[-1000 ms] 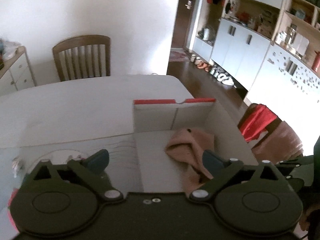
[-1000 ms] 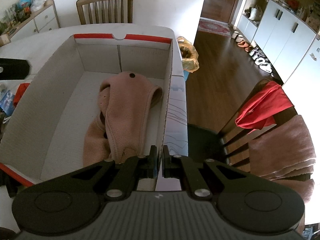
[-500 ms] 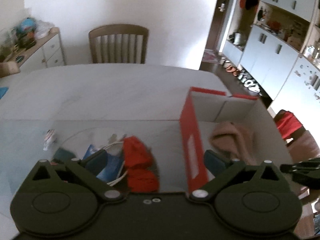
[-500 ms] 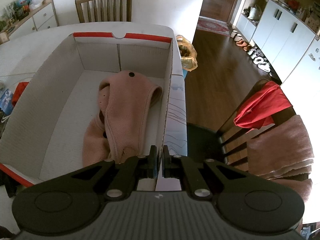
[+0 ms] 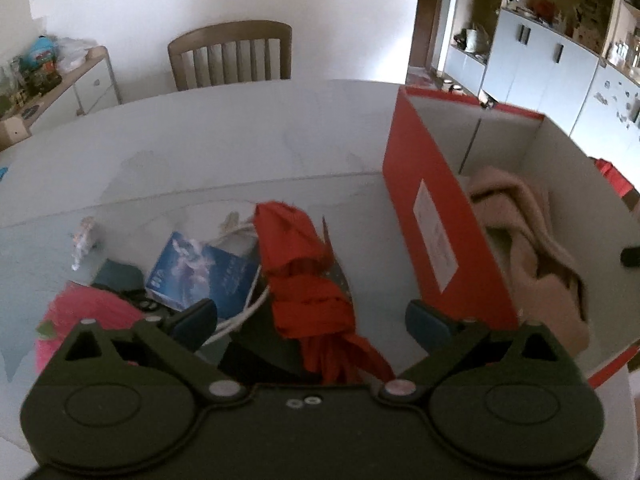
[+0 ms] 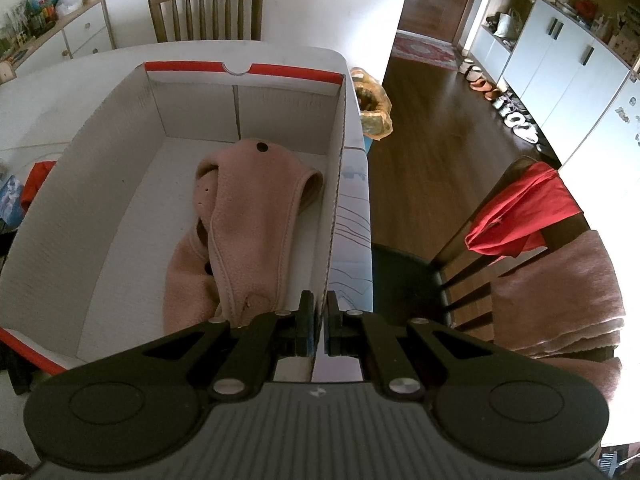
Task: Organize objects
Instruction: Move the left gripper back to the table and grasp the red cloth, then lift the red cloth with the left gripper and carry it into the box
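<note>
A cardboard box [image 5: 424, 200], red outside and white inside, stands on the table with a pink fleece garment [image 6: 248, 216] lying in it. Left of the box lies a crumpled red cloth [image 5: 304, 264] on a small pile. My left gripper [image 5: 310, 318] hangs open just above that cloth, one finger on either side of its near end. My right gripper [image 6: 319, 320] is shut on the box's right wall [image 6: 336, 184], at its near corner. In the left wrist view the garment [image 5: 520, 216] shows over the box's red side.
Around the red cloth lie a blue packet [image 5: 200, 268], a white cable [image 5: 248, 308], a pink round thing [image 5: 80, 320] and a small wrapper [image 5: 82, 240]. A wooden chair [image 5: 230, 56] stands behind the table. A chair with a red cloth [image 6: 520, 216] and a towel stands at the right.
The left gripper has swung left from above the box to the pile beside it and come down closer to the red cloth. The right gripper has stayed on the box wall.
</note>
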Action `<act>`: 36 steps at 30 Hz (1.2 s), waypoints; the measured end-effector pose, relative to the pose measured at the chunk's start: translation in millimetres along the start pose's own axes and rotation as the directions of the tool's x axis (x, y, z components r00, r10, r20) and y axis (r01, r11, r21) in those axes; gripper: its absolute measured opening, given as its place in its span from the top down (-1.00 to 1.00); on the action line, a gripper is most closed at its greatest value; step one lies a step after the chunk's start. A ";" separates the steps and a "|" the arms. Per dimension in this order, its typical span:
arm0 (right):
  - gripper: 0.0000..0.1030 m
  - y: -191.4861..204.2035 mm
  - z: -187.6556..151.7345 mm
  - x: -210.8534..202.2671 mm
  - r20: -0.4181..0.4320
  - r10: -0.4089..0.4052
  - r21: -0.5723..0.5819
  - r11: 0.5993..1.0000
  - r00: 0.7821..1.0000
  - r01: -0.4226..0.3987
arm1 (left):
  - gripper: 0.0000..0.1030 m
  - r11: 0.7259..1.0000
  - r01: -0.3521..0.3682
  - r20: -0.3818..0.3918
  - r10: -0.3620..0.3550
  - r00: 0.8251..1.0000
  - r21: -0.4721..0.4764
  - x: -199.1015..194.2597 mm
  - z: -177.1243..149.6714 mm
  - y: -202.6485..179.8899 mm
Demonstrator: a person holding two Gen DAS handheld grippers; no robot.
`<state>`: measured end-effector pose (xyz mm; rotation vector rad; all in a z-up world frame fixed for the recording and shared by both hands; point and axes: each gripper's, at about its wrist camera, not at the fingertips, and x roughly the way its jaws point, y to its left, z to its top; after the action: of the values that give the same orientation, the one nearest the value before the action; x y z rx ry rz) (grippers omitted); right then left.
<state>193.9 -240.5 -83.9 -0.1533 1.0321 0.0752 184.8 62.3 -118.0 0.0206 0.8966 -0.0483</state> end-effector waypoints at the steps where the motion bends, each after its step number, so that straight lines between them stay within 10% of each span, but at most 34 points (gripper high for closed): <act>1: 0.92 0.0 0.1 0.1 0.000 0.000 0.000 1.000 1.000 0.000 | -0.87 1.000 0.001 -0.005 -0.001 1.000 -0.004 4.0 -2.2 1.2; 21: 0.91 0.2 0.4 0.5 -0.006 -0.005 -0.001 1.000 1.000 0.005 | 0.27 0.997 0.051 -0.057 -0.054 0.997 -0.058 34.1 -8.6 7.2; 36: 0.92 1.8 -0.1 1.5 -0.002 -0.004 0.003 1.000 1.000 0.004 | 0.47 0.992 0.111 -0.020 -0.112 0.993 -0.059 -15.8 19.0 -1.6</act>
<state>194.4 -238.8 -85.4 -0.1531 1.0334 0.0701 189.7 60.5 -93.8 -0.0834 0.9216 -0.1262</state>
